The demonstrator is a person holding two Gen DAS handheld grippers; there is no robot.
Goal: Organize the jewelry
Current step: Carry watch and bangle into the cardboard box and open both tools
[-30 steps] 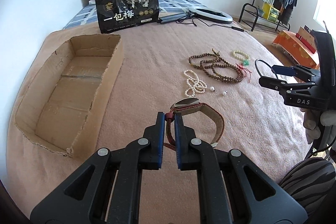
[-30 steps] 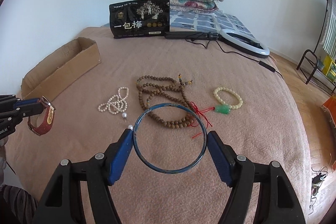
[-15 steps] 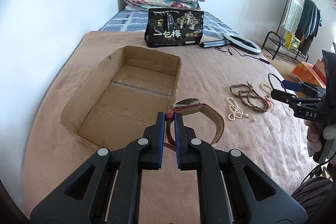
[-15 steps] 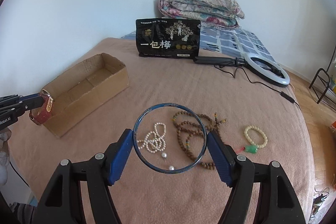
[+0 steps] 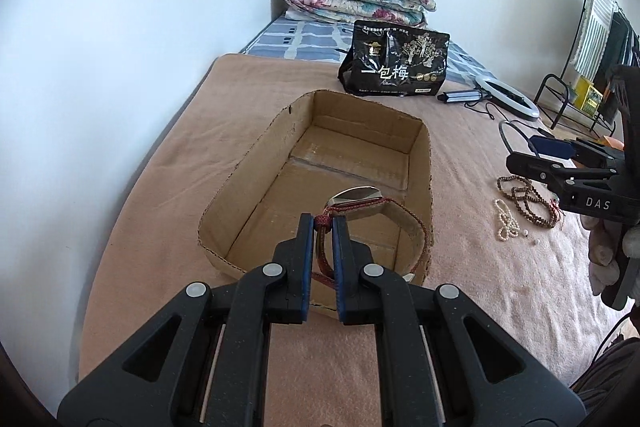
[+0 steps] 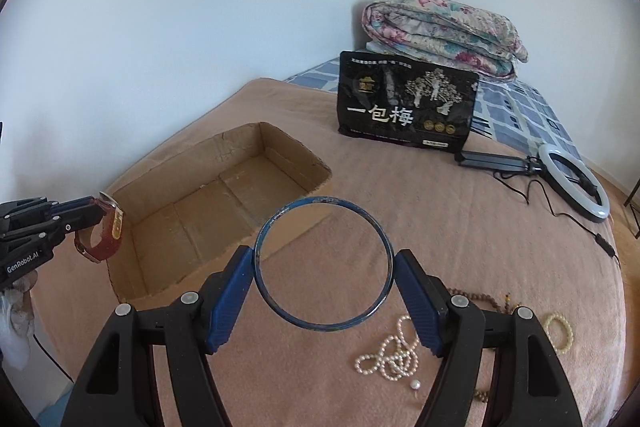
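Observation:
My left gripper (image 5: pixel 322 227) is shut on the red strap of a watch (image 5: pixel 360 201) and holds it above the near end of an open cardboard box (image 5: pixel 256 155). In the right wrist view the left gripper (image 6: pixel 94 213) and watch (image 6: pixel 106 235) hang at the box's (image 6: pixel 288 143) left corner. My right gripper (image 6: pixel 324 271) is shut on a blue bangle (image 6: pixel 379 227), held in the air to the right of the box. A pearl strand (image 6: pixel 390 357), wooden beads (image 5: pixel 528 197) and a pale bead bracelet (image 6: pixel 562 331) lie on the pink blanket.
A black snack bag (image 6: pixel 406 107) stands behind the box, with a folded floral quilt (image 6: pixel 440 31) further back. A ring light (image 6: pixel 576 183) with its cable lies at the right. A clothes rack (image 5: pixel 592 39) stands beyond the bed. The wall is close on the left.
Both grippers have moved left toward the box with their items still held. The watch now hangs over the box's near end, and the bangle is beside the box.

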